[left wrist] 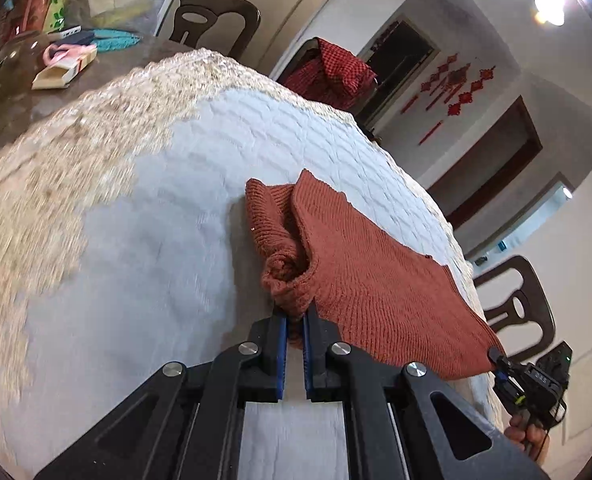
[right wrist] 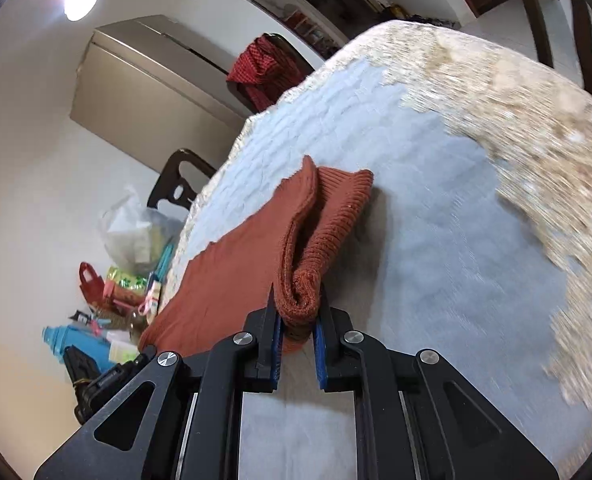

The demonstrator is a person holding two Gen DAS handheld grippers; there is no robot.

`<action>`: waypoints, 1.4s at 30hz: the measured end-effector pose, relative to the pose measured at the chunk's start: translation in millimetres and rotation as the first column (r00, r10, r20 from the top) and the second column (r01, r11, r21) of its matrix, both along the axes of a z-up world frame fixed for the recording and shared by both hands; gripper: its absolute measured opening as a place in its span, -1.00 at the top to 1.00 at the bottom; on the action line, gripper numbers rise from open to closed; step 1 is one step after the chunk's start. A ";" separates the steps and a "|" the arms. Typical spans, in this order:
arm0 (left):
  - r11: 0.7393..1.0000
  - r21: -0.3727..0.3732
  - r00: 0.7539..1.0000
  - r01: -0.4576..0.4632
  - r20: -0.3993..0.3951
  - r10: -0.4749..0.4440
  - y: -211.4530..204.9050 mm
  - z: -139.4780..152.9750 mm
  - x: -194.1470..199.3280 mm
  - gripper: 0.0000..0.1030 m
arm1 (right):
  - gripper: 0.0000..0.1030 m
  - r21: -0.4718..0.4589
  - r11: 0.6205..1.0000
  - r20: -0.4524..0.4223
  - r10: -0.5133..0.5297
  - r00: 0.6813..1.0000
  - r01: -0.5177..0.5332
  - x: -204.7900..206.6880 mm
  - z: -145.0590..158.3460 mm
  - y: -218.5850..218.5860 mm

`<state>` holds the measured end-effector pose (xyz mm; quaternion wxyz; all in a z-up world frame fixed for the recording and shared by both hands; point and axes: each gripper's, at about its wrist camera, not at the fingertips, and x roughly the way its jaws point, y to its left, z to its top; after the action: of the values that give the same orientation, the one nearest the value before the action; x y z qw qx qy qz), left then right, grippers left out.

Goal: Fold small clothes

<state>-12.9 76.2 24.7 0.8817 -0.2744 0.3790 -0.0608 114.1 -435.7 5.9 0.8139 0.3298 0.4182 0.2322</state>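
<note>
Left gripper [left wrist: 295, 316]: jaws clenched on a bunched corner of the rust knit garment [left wrist: 376, 280], wad right at the tips. From it the knit runs off toward 2 o'clock across the white quilted cover [left wrist: 156, 240] on the worktop; the far near-edge corner ends at 4 o'clock, where the other gripper shows.

Right gripper [right wrist: 298, 318]: jaws grasping a rolled ribbed hem of the same garment [right wrist: 236, 272]. Cloth spreads toward 10 o'clock, ribbed fold points to 12.

So the garment's long axis spans gripper to gripper, each hand on one near corner, neither nearer. The body lies ahead of both, flat on the cover. My read: the fold goes forward, both corners carried together to the far edge.
</note>
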 end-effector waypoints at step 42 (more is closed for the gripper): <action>0.926 0.352 0.990 0.135 0.001 -0.144 -67.3 -5.9 56.1 0.52 | 0.64 -0.273 0.958 0.115 0.120 0.986 -0.085 1.0 4.2 55.2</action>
<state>43.2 8.9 18.8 0.9150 -0.0843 0.3903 -0.0584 115.1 -380.4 10.2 0.8634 0.1791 0.4080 0.2367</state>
